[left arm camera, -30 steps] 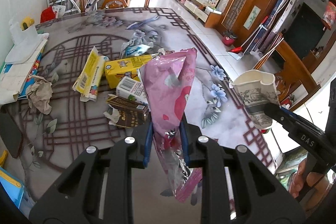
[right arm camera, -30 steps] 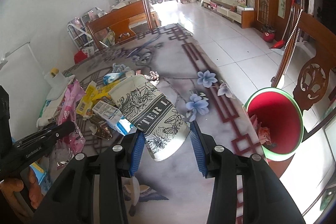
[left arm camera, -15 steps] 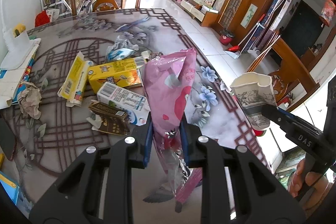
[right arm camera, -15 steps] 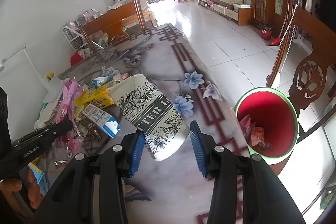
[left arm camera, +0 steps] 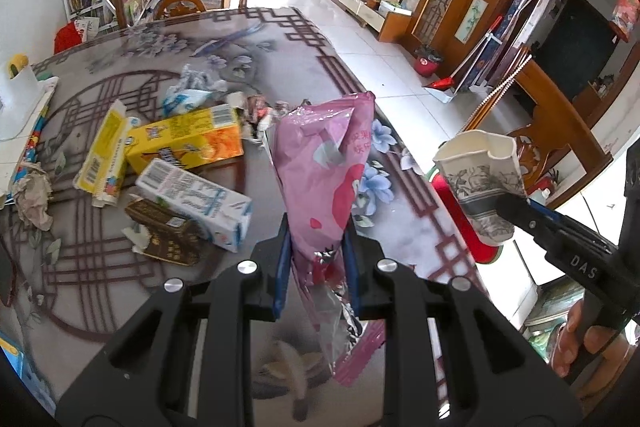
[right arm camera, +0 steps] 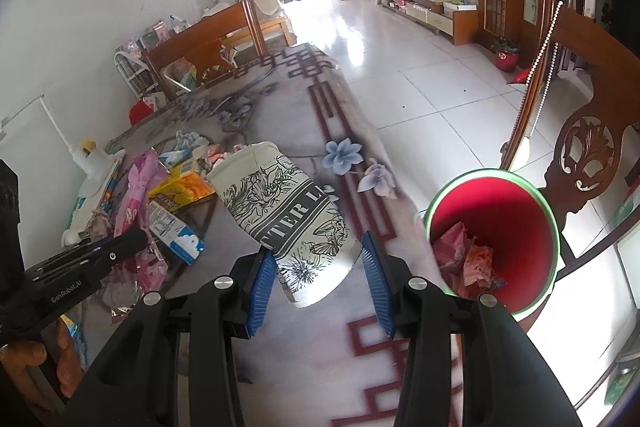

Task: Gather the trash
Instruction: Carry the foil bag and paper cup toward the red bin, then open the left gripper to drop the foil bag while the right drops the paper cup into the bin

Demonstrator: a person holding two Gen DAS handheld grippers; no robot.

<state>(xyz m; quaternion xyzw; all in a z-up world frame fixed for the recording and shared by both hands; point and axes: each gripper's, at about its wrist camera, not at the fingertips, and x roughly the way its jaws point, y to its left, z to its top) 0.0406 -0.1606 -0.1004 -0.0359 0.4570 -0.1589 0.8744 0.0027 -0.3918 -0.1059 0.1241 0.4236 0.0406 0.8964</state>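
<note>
Moved: red bin (right arm camera: 516, 211) now nearer the right gripper (right arm camera: 320, 267) than a second ago.
Right gripper: blue ribbed pads pinch one crushed printed paper cup (right arm camera: 288, 215), above the table edge.
Left gripper (left arm camera: 316, 255): clamped on one crinkly pink foil wrapper (left arm camera: 324, 163).
Table (left arm camera: 168, 291): three cartons (left arm camera: 188, 143), crumpled paper (left arm camera: 34, 199).
Room: open tiled floor (right arm camera: 420, 67) beyond the bin.
</note>
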